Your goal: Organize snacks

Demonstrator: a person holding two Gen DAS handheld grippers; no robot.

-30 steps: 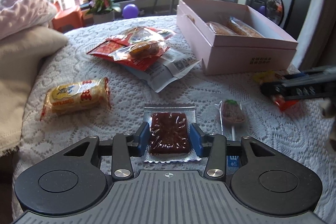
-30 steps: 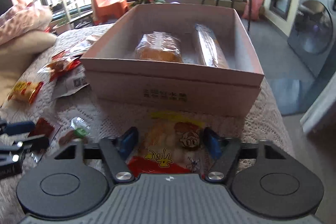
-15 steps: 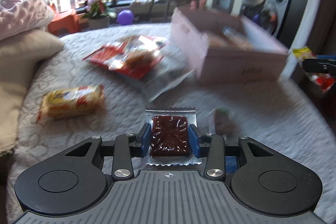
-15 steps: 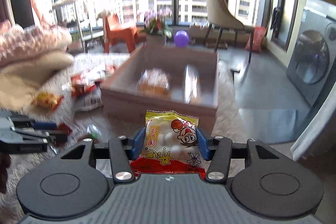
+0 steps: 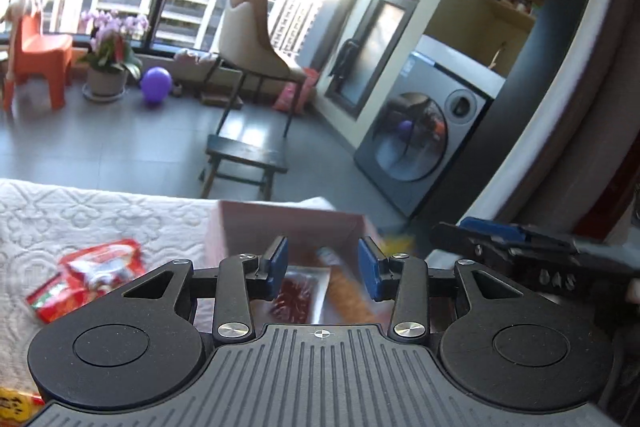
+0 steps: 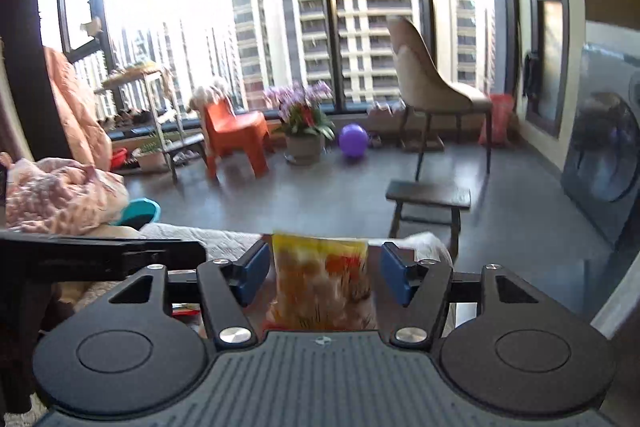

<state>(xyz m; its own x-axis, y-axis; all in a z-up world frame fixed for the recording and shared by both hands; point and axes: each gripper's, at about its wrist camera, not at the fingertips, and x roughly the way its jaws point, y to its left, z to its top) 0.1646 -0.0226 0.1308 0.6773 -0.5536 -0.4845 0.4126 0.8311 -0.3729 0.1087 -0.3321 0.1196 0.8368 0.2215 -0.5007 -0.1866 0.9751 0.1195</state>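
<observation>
Yellow packet sits loose between the just-opening jaws of our right gripper; our left gripper gapes, red packet at seven o'clock.

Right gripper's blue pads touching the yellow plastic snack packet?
Apart. Right wrist view: right gripper jaws have just been opening; gaps show either side of the yellow snack packet.

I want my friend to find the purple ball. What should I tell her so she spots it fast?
Look at the big window at the far end of the room. On the floor below it stands a pot of pink flowers, and the purple ball lies just right of it, before the beige chair. It is the only round thing there.
</observation>
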